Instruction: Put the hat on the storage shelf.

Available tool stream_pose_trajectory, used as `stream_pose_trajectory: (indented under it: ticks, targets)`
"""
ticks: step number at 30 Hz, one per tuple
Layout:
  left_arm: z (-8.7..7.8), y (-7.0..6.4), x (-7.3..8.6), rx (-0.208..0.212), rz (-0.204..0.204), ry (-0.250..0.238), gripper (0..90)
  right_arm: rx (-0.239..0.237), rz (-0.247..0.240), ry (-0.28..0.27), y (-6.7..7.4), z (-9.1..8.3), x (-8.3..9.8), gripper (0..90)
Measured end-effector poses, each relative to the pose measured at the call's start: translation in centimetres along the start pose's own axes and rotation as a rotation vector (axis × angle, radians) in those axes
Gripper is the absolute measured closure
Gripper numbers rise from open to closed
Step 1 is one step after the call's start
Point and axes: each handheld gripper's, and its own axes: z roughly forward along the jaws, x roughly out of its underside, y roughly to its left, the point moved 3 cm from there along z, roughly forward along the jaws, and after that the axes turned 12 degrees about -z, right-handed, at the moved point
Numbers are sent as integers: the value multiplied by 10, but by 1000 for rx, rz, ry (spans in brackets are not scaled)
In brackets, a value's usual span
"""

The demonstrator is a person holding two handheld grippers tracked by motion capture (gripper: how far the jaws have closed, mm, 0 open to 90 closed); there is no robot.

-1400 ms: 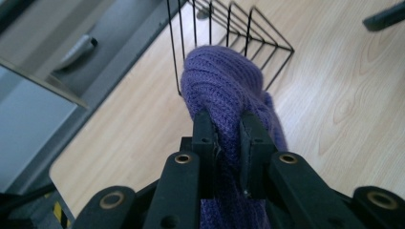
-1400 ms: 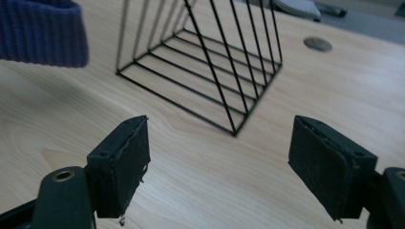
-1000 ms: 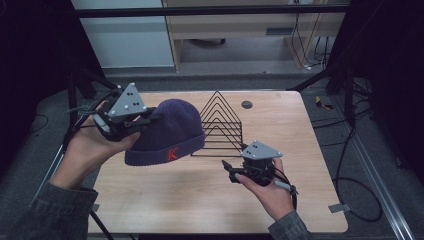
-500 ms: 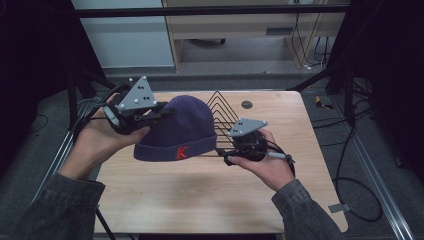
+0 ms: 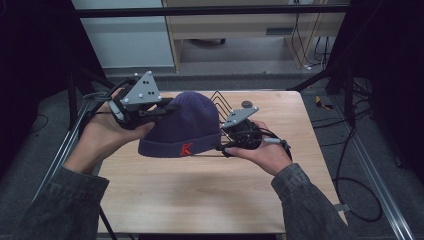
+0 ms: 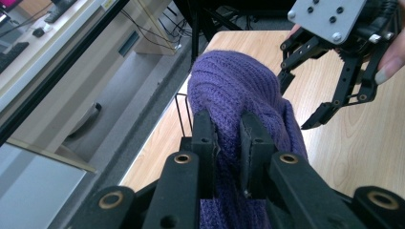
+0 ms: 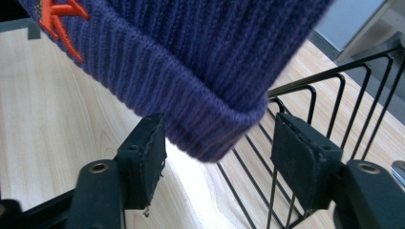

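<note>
**Hat held up over the rack, right jaws apart at its cuff**

A purple knit hat (image 5: 185,125) with a red letter K on its cuff is off the table (image 5: 200,195), held up by the left gripper (image 5: 162,111). In the left gripper view the two black jaws are closed on a fold of the knit near the crown, the fabric pinched between them.

The right gripper (image 5: 225,147) sits at the hat's right lower edge. In the right gripper view its jaws stand wide apart, with the corner of the folded cuff hanging between them; neither pad appears to touch the knit, though the left pad is very close and the angle makes that hard to judge.

A black wire rack (image 7: 310,119) stands on the table behind and under the hat, its loops showing past the cuff. A small dark round object (image 5: 246,104) lies on the table near the far edge, beyond the rack.
</note>
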Motion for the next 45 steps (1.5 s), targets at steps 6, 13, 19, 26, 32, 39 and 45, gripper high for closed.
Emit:
stream_pose_trajectory:
  ticks: [6, 13, 19, 26, 32, 39, 45]
  targets:
    - [5, 4, -5, -2, -17, -10, 786, -29, -13, -20, -5, -1, -1, 571]
    - [25, 17, -12, -1, -66, -42, 786, -9, -3, -16, -17, -15, 2, 728]
    - [42, 30, -24, -9, -102, -88, 783, 57, 26, -16, -38, -35, 5, 737]
    - [63, 39, -36, -16, -115, -128, 782, 135, 60, 8, -64, -45, 8, 737]
    - [84, 42, -44, -14, -111, -136, 778, 171, 89, 26, -78, -41, 14, 738]
    - [106, 53, -44, -8, -102, -117, 773, 199, 118, 42, -93, -35, 25, 738]
    - [119, 66, -49, -19, -100, -120, 772, 212, 132, 31, -97, -37, 26, 739]
